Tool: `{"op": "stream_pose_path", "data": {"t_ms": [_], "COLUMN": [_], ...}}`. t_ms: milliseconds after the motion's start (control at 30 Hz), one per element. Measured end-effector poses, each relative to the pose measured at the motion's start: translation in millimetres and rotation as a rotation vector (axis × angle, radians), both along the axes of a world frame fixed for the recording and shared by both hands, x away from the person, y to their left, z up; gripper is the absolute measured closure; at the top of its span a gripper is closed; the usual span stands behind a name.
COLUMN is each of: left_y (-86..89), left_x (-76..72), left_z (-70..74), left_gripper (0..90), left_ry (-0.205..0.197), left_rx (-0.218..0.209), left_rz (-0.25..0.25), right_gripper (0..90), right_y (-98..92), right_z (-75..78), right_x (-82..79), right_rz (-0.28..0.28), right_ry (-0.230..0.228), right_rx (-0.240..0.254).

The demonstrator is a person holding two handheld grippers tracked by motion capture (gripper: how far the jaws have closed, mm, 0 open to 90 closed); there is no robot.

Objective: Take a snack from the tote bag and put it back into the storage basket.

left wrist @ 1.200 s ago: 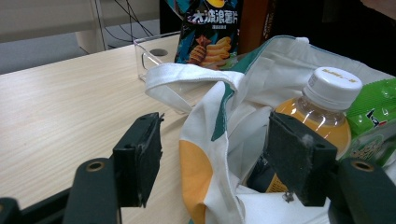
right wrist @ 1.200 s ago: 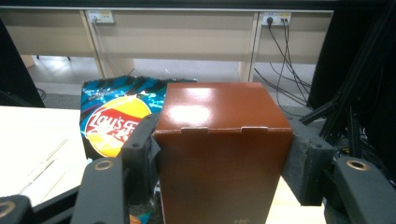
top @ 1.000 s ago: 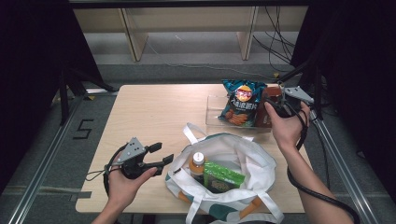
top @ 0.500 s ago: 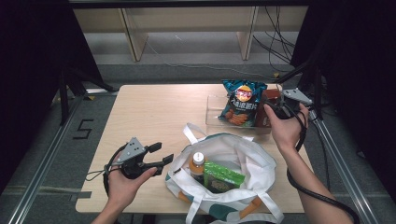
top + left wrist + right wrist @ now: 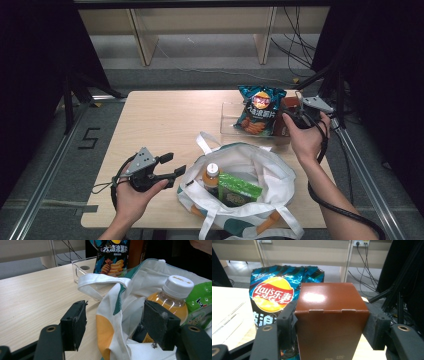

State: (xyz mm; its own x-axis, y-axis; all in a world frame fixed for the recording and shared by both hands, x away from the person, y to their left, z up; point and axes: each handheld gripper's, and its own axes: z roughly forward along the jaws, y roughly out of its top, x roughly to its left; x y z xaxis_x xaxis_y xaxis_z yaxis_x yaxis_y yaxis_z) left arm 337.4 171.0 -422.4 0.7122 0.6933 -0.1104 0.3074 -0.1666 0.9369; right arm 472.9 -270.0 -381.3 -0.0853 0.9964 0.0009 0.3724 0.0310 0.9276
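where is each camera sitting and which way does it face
High view: above the person's side, looking forward and down at the table; both forearms, left gripper, right gripper.
Left gripper view: rides the left gripper, facing the tote bag and bottle; open jaws.
Right gripper view: rides the right gripper, jaws on the brown box.
All share the chip bag.

We see a pale wooden table (image 5: 165, 120) on a grey floor (image 5: 200, 60). Beyond it stand beige furniture panels (image 5: 145, 37); dark curtains (image 5: 30, 60) hang at both sides.
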Motion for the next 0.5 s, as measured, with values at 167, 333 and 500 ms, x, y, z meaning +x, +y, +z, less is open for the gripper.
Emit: {"op": "stream_pose_path", "data": {"t_ms": [167, 333, 500], "left_y": [0.3, 0.2, -0.3], "left_x": [-0.3, 0.0, -0.2], "left_z": [0.5, -0.2, 0.3], "left_gripper": [35.3, 35.3, 35.3], "left_ry": [0.003, 0.000, -0.001], "left_rx": [0.007, -0.001, 0.003], "left_rz": [0.006, 0.000, -0.003], "right_gripper": [38.8, 38.6, 37.7], "right_y": [-0.4, -3.4, -2.2], "right_z": [0.3, -2.6, -1.4], "right_x": [0.9, 0.5, -1.3], "right_rz": [0.011, 0.025, 0.007], "right_ry": [0.006, 0.006, 0.022], "right_rx": [-0.011, -0.012, 0.034]}}
